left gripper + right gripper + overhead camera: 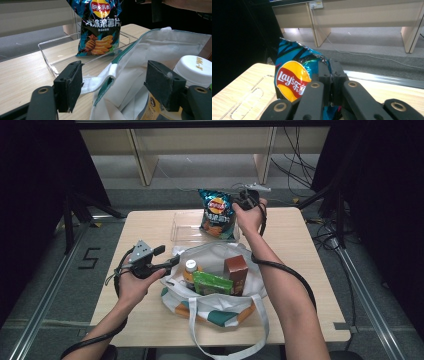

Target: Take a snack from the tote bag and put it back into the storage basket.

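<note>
Two tongs at work: near to far.
Tote bag (pixel 215 290): nearest, on tabletop (pixel 300 270); bottle, green packet, brown box inside.
Left tongs (pixel 113 85): spread wide, straddling the bag's rim, touching its white strap, gripping nothing.
Clear tray (pixel 62 53): behind bag.
Chip bag (pixel 218 214): upright over tray.
Right tongs (pixel 329 72): pressed together, pinching its top edge.
Step advice: lower it straight into tray, then release.

Even overhead light on the table (pixel 300 240), dark surroundings, soft, slightly blurred frames.
</note>
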Tool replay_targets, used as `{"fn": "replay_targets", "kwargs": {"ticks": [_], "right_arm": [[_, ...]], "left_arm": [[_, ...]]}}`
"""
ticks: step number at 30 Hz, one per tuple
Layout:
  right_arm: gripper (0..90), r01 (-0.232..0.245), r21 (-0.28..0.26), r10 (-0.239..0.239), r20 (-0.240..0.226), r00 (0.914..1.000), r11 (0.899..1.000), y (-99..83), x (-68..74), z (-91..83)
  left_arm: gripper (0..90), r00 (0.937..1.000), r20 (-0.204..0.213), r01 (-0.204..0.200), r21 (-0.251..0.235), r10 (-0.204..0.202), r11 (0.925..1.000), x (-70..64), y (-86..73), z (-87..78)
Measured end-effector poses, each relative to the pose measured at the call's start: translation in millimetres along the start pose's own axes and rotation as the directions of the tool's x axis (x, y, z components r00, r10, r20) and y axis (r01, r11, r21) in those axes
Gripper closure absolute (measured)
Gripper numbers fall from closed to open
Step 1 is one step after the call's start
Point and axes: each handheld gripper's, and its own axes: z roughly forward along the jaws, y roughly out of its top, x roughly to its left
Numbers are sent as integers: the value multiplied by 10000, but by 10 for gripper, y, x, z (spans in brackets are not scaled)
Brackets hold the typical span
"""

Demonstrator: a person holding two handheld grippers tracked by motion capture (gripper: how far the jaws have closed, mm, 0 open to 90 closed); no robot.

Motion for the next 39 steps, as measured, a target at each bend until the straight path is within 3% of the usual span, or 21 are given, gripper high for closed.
{"fn": "replay_targets", "kwargs": {"ticks": [4,10,11,13,14,15,18,21,23,24,25,26,27,30,32,35,36,39], "right_arm": [[891,-80,111,78,122,9999,9999,-8,-8,-20],[835,470,147,-474,264,9985,9988,-4,-41,-21],[820,308,124,-311,250,9992,9994,-6,-32,-22],[764,251,210,-257,286,9993,9995,-1,-18,-38],[726,659,135,-663,299,9974,9977,8,-41,-33],[694,451,195,-457,338,9984,9988,12,-21,-43],[579,750,137,-753,231,9969,9971,31,-31,-55],[500,473,246,-476,122,9988,9986,54,-2,-88],[465,816,154,-817,58,9966,9965,71,-9,-114],[450,578,201,-580,64,9983,9981,84,17,-150],[441,823,144,-823,23,9966,9965,93,3,-160],[432,700,251,-699,-36,9975,9972,98,14,-191],[426,875,225,-874,-56,9962,9959,103,1,-209],[414,710,239,-706,-198,9973,9972,97,15,-291],[408,853,220,-847,-241,9961,9961,91,-10,-347],[403,507,364,-498,-257,9984,9980,69,-15,-452],[401,705,268,-697,-314,9971,9971,67,-41,-480],[399,615,191,-608,-372,9975,9979,49,-57,-608]], "left_arm": [[292,10000,-59,7,78,-6,10000,-7,0,-3],[292,10000,-62,-2,79,2,10000,-7,0,-4],[292,10000,-65,-8,74,8,10000,-6,0,-4],[292,10000,-63,-52,59,53,10000,-4,4,-6],[292,10000,-46,-24,35,24,10000,-5,3,-3],[292,10000,-69,3,64,-2,10000,-8,3,-4],[292,10000,-57,18,81,-17,10000,-14,1,-1],[292,10000,-45,13,43,-12,10000,-11,3,-2],[292,9999,-104,-33,122,34,9999,-9,9,-19],[292,10000,-63,-12,25,12,10000,-8,6,-13],[291,10000,-81,-11,33,12,10000,-9,8,-15],[292,10000,-82,-17,19,17,10000,-10,8,-15],[292,10000,-77,-42,21,42,10000,-10,8,-14],[292,10000,-39,-42,22,42,10000,-21,1,-13],[292,10000,8,-24,-41,24,10000,-27,-7,-4],[292,10000,-22,-73,30,73,10000,-40,-11,-6],[292,10000,-14,-59,15,59,10000,-43,-11,-2],[292,10000,29,-93,-4,93,10000,-54,-12,11]]}}
